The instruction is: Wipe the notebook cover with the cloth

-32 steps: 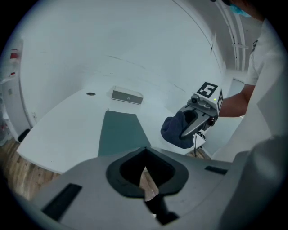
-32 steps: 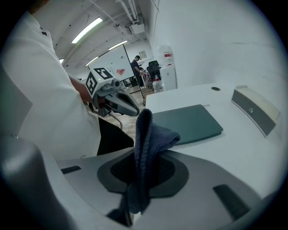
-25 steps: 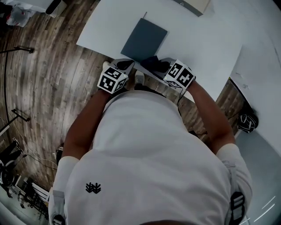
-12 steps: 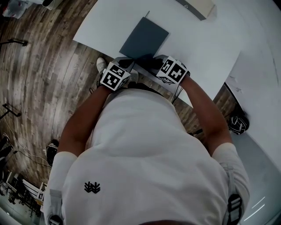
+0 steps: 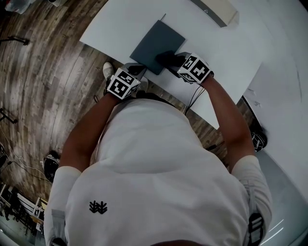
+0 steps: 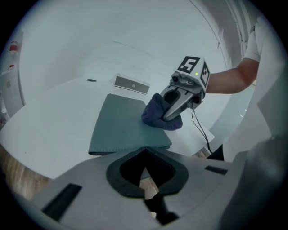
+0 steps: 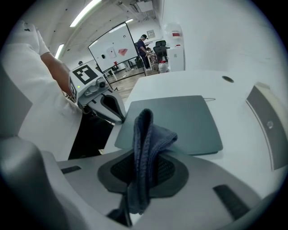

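A dark teal notebook (image 5: pixel 155 43) lies closed on the white table (image 5: pixel 226 53). My right gripper (image 5: pixel 179 61) is shut on a dark blue cloth (image 5: pixel 165 58), which rests on the cover's near right part. In the right gripper view the cloth (image 7: pixel 143 134) stands folded between the jaws over the notebook (image 7: pixel 180 121). My left gripper (image 5: pixel 136 70) sits at the notebook's near left corner with its jaws shut and nothing visible between them. The left gripper view shows the notebook (image 6: pixel 121 128), the cloth (image 6: pixel 157 117) and the right gripper (image 6: pixel 176 104).
A flat grey box (image 5: pixel 215 6) lies at the table's far side, beyond the notebook. A small hole (image 6: pixel 91 80) marks the tabletop. A cable (image 6: pixel 201 130) hangs from the right gripper. Wooden floor (image 5: pixel 53 81) lies left of the table edge.
My right gripper has moved forward with the cloth, from the notebook's near edge onto its cover. The left gripper has stayed by the near left corner.
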A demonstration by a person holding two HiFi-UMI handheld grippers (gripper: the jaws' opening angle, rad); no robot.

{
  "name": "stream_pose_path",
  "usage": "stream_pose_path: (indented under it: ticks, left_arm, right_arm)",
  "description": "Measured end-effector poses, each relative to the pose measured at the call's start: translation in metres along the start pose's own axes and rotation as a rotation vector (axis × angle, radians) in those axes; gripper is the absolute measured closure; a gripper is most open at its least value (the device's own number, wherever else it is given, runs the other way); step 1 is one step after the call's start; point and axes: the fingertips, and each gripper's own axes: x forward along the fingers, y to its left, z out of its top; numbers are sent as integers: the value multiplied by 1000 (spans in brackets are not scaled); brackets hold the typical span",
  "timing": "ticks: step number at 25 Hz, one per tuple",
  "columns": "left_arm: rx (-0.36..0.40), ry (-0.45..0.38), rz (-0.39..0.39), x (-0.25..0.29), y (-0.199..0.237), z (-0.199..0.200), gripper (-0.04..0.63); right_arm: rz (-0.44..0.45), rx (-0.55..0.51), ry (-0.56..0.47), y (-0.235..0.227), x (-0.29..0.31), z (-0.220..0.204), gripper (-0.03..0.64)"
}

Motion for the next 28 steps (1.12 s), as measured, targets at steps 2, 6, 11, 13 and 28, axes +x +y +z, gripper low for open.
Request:
stream_pose_path:
  ticks: [2, 6, 11, 13, 28]
  left_arm:
    - [-7, -4, -14, 1, 0, 0, 591]
    - [-14, 4, -14, 1, 0, -1, 591]
    - [-11, -2, -11, 2, 1, 0, 591]
    - [-16, -1, -9, 1, 1, 0, 591]
    - [-18, 8, 7, 3, 1, 1, 591]
  right_arm:
    - [-21, 12, 7, -18, -5, -2, 555]
    - [-63, 26, 31, -53, -13, -5, 555]
    - [-149, 22, 78, -93, -28, -7, 555]
    - [-181, 31, 92, -107, -32, -6, 555]
    - [-72, -40, 49, -42, -31, 32, 555]
